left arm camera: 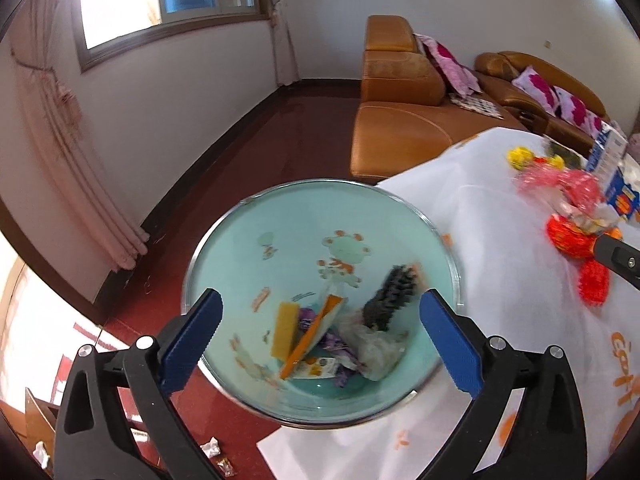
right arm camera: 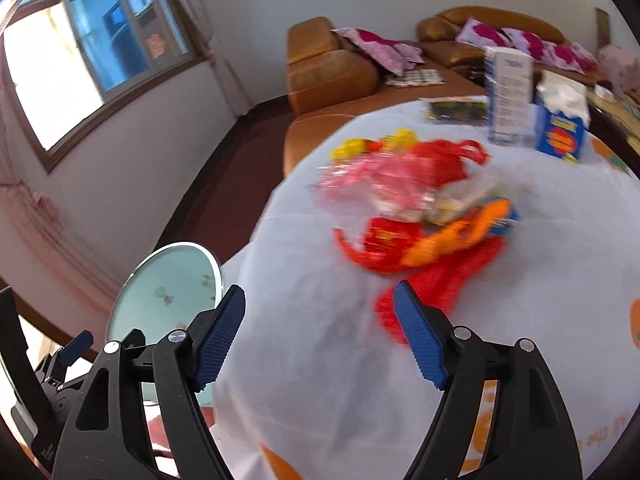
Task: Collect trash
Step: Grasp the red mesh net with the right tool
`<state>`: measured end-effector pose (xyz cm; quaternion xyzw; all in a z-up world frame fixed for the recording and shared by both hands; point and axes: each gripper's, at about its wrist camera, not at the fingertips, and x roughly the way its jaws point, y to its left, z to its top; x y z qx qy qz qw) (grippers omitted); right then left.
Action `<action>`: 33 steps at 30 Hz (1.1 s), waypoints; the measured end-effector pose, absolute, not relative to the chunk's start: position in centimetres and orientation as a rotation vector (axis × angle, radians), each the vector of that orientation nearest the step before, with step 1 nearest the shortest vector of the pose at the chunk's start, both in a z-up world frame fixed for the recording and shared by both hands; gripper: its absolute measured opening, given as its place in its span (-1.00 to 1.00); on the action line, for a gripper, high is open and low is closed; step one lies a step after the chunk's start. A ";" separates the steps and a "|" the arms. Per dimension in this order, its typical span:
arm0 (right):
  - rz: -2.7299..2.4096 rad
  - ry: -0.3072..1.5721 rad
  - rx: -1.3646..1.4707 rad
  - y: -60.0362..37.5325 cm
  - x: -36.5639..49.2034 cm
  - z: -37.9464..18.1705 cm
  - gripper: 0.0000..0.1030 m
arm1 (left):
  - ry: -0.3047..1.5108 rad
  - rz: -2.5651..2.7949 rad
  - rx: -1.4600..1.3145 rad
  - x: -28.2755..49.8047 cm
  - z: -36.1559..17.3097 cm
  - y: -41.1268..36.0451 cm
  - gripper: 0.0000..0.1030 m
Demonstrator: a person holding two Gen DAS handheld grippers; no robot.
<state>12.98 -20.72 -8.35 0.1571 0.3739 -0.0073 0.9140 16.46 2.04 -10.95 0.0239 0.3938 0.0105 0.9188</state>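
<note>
My left tongs [left arm camera: 320, 334] hung spread and empty over the teal bin [left arm camera: 248, 216]. My right tongs [right arm camera: 320, 330], also spread and empty, faced the wrapper pile [right arm camera: 416, 208]. Those crinkly bags looked tangled; 1 pinch could drag several off the tablecloth [right arm camera: 312, 360].

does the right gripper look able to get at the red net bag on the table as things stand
Probably yes. The right gripper is open and empty, and the red net bag lies just ahead of its fingertips on the white tablecloth, with nothing between them.
</note>
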 end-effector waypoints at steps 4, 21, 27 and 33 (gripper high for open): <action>-0.054 0.772 0.335 -22.5 12.0 -8.7 0.49 | 0.809 -0.008 0.063 16.2 -10.8 0.2 0.88; -0.218 0.799 0.462 -30.8 8.6 -11.2 0.39 | 0.852 -0.134 0.118 15.3 -12.0 -5.2 0.88; -0.171 0.825 0.506 -30.4 10.5 -11.5 0.32 | 0.860 -0.142 0.118 15.4 -12.1 -5.8 0.88; -0.117 0.866 0.531 -28.6 14.1 -12.2 0.29 | 0.855 -0.138 0.113 15.4 -11.9 -5.6 0.88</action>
